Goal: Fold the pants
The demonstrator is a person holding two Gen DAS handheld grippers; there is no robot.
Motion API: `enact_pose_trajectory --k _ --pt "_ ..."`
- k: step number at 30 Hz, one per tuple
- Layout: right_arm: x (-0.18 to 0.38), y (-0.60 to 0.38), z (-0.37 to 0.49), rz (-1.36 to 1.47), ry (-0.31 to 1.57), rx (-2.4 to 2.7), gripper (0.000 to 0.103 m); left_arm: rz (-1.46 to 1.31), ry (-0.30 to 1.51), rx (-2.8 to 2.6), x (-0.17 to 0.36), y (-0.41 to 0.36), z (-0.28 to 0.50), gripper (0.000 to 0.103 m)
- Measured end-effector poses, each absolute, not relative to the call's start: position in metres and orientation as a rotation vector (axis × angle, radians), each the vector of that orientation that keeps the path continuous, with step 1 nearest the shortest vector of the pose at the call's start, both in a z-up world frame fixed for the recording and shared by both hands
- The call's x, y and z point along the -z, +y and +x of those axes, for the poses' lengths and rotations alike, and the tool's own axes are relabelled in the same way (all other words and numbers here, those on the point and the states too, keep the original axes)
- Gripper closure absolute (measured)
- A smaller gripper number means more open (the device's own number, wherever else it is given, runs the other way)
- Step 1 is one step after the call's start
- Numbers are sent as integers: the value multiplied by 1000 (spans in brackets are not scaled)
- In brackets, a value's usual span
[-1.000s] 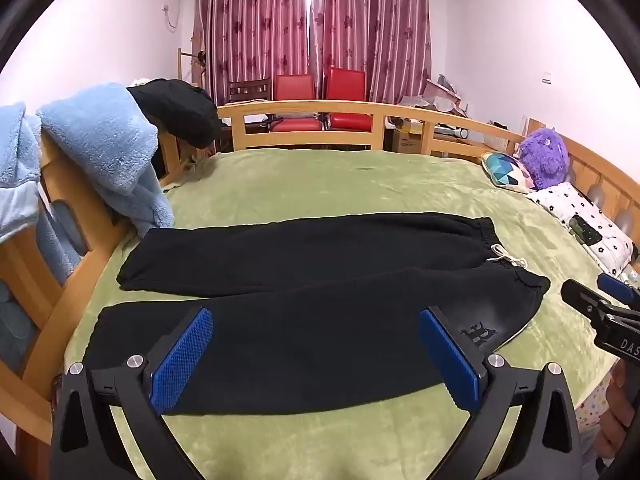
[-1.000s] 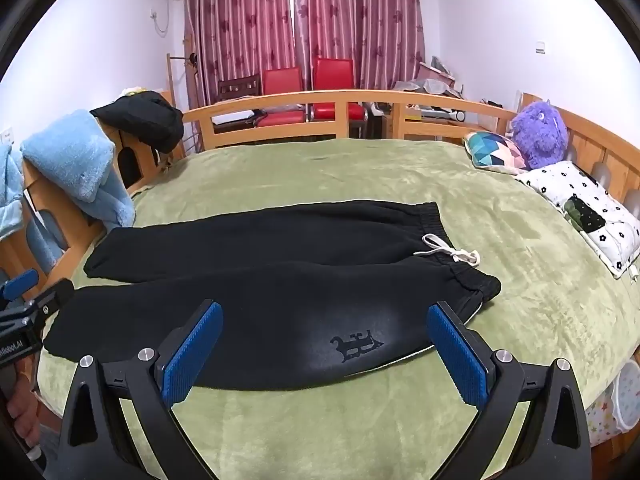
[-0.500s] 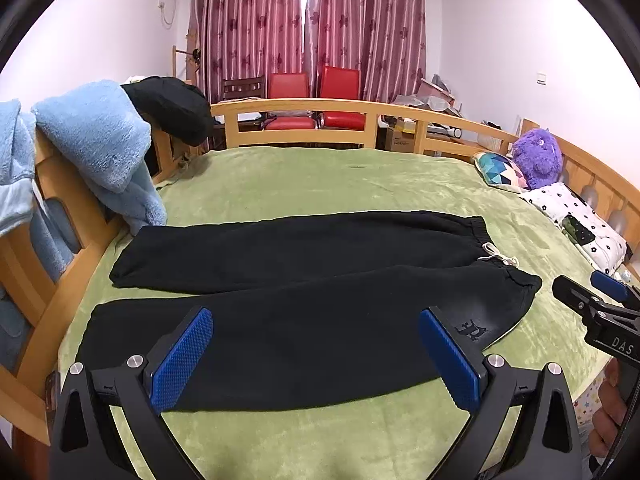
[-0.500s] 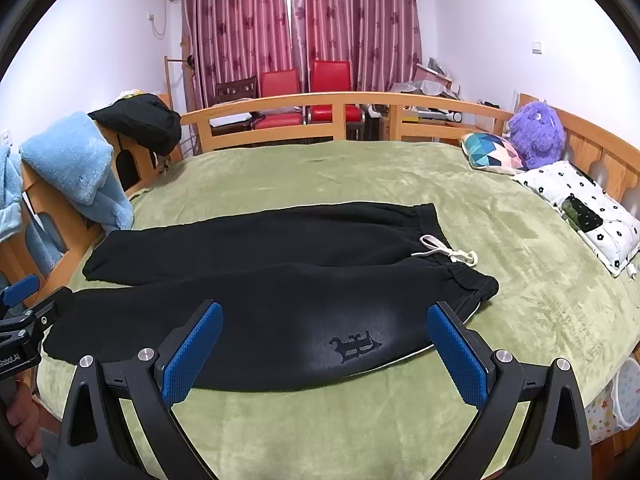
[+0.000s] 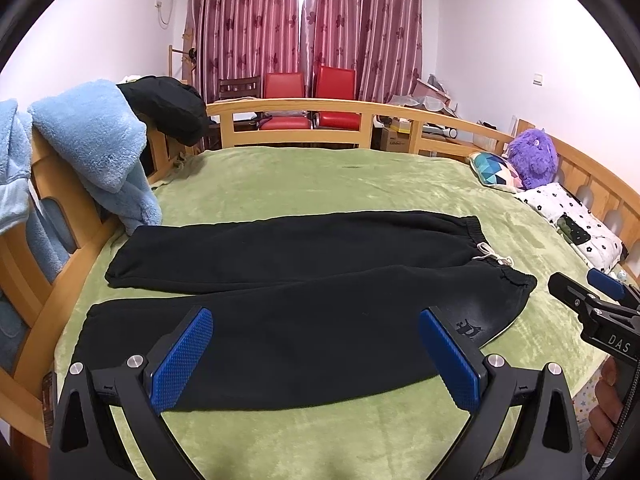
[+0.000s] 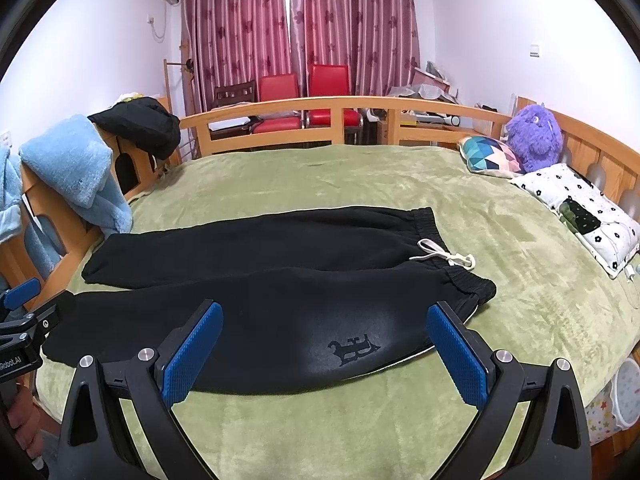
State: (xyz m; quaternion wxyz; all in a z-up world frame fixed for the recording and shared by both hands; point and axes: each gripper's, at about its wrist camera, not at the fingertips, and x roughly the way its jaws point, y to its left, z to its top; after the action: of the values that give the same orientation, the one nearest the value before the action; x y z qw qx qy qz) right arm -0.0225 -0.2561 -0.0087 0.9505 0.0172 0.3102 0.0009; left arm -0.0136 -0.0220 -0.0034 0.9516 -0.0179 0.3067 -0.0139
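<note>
Black pants (image 5: 304,304) lie flat on the green bed cover (image 5: 320,184), legs to the left, waistband with a white drawstring (image 5: 490,254) to the right. They also show in the right wrist view (image 6: 280,300), with a printed logo (image 6: 354,350) near the waist. My left gripper (image 5: 316,354) is open and empty, held above the near leg. My right gripper (image 6: 324,350) is open and empty, above the waist end. Each gripper shows at the edge of the other's view: the right one (image 5: 592,308) and the left one (image 6: 24,320).
A wooden bed rail (image 5: 304,110) runs around the bed. Blue fleece (image 5: 96,148) and a dark garment (image 5: 168,110) hang on the left rail. A patterned cushion (image 5: 496,170), purple plush toy (image 5: 532,156) and spotted pillow (image 5: 576,220) lie at the right. Red chairs (image 5: 308,96) stand behind.
Both grippers have drawn back and up a little from the pants; the pants look smaller and farther. The pants have not moved. Both grippers stay open.
</note>
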Motion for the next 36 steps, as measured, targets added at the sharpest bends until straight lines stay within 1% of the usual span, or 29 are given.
enact_pose_trajectory --k 36 --pt "7 -258 -23 37 619 4 2 -46 620 41 0 -20 -17 0"
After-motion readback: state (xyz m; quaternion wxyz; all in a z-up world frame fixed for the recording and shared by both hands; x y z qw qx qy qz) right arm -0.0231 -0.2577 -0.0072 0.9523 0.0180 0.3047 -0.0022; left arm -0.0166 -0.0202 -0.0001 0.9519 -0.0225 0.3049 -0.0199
